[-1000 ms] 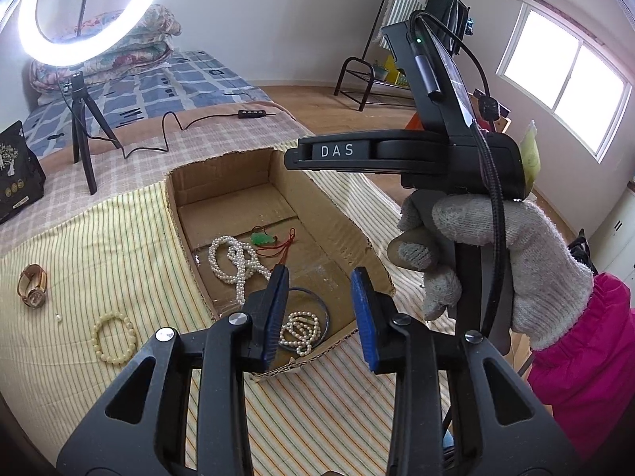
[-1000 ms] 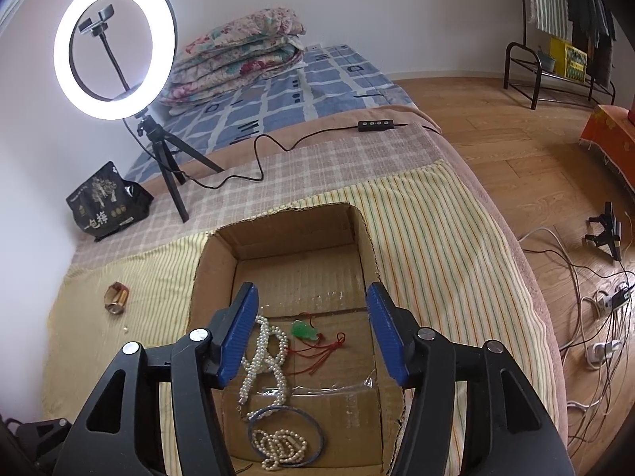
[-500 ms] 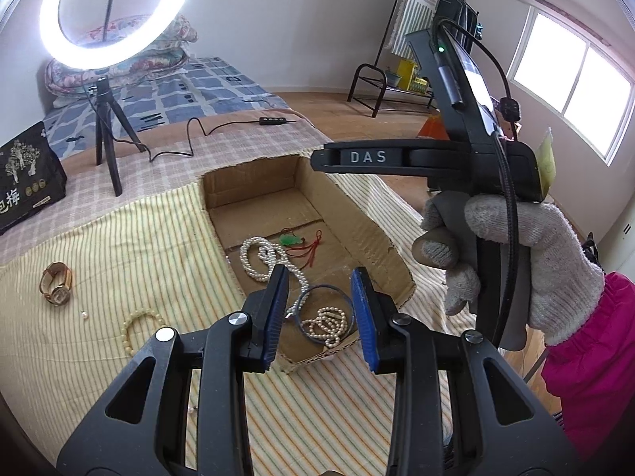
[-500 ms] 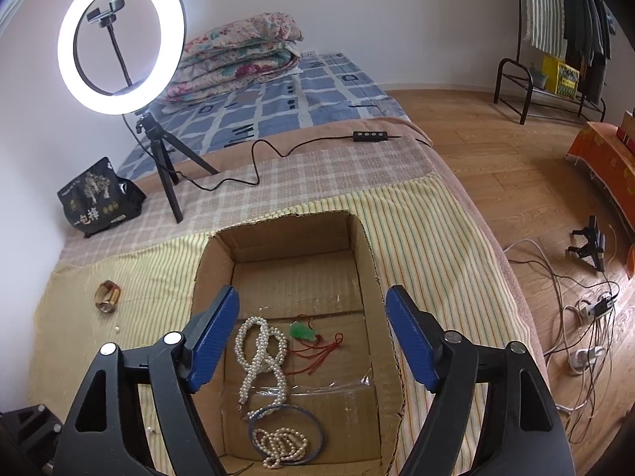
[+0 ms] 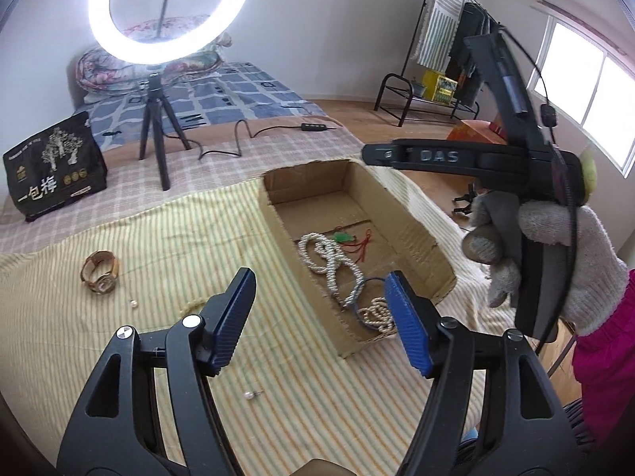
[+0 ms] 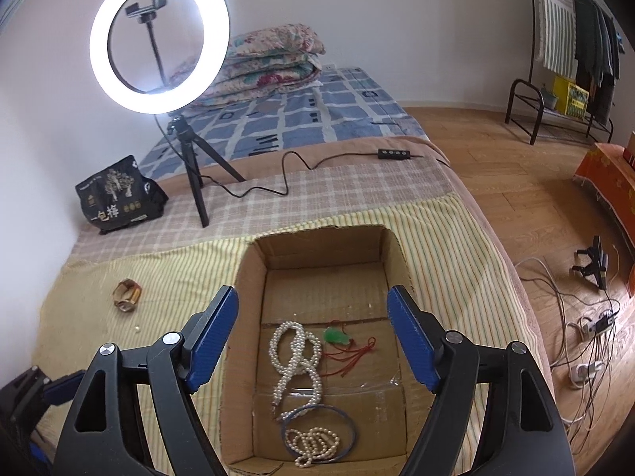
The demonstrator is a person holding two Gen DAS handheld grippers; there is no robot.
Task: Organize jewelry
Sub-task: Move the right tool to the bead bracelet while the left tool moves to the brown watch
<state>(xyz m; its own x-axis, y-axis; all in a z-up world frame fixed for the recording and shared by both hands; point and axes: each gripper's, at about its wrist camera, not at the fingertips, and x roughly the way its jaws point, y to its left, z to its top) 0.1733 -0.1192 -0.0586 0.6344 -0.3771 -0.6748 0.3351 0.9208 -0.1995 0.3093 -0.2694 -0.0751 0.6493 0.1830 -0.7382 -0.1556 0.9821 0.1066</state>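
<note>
Your left gripper point(image 5: 317, 317) and right gripper point(image 6: 313, 337) are both spread wide and hold nothing. The pearl necklace point(image 6: 295, 361) and bangle point(image 6: 317, 432) lie inside the cardboard box point(image 6: 238, 357); the watch point(image 5: 99, 271) and a pearl earring point(image 5: 250, 395) lie on the striped cloth point(image 5: 158, 246).

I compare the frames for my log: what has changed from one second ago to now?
Both grippers opened wider, left gripper and right gripper, both empty. The left one swung toward the watch. The jewelry in the cardboard box stayed put.
</note>
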